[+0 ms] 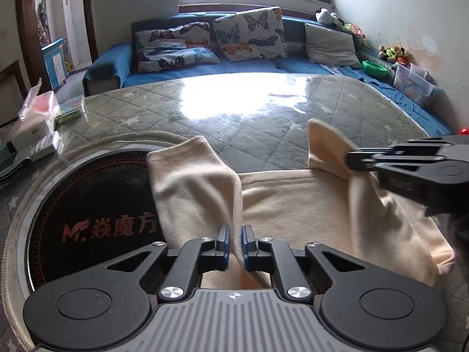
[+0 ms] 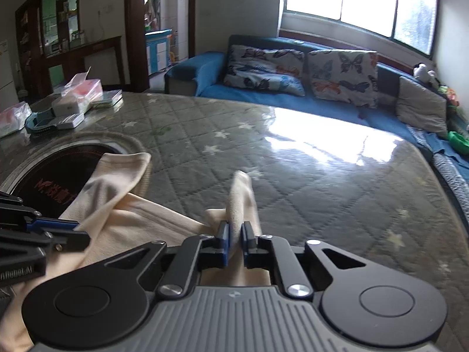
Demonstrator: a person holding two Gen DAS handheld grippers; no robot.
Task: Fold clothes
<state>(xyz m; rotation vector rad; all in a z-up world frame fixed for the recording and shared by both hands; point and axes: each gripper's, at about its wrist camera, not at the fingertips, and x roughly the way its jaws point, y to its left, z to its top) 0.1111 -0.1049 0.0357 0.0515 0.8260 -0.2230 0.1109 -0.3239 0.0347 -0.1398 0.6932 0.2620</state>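
Observation:
A cream fleece garment (image 1: 293, 199) lies on the glass-topped table (image 1: 234, 117). My left gripper (image 1: 235, 240) is shut on a fold of the garment's left corner, which stands up in front of the fingers. My right gripper (image 2: 235, 240) is shut on the garment's right corner (image 2: 241, 196), lifted off the table. The right gripper also shows at the right edge of the left wrist view (image 1: 351, 158), pinching the raised flap. The left gripper shows at the left edge of the right wrist view (image 2: 76, 228). The garment (image 2: 140, 223) spreads between them.
A round black induction cooktop (image 1: 96, 193) is set in the table under the garment's left part. Tissue packs and small boxes (image 1: 38, 117) sit at the table's left end. A blue sofa with butterfly pillows (image 1: 249, 35) stands behind the table.

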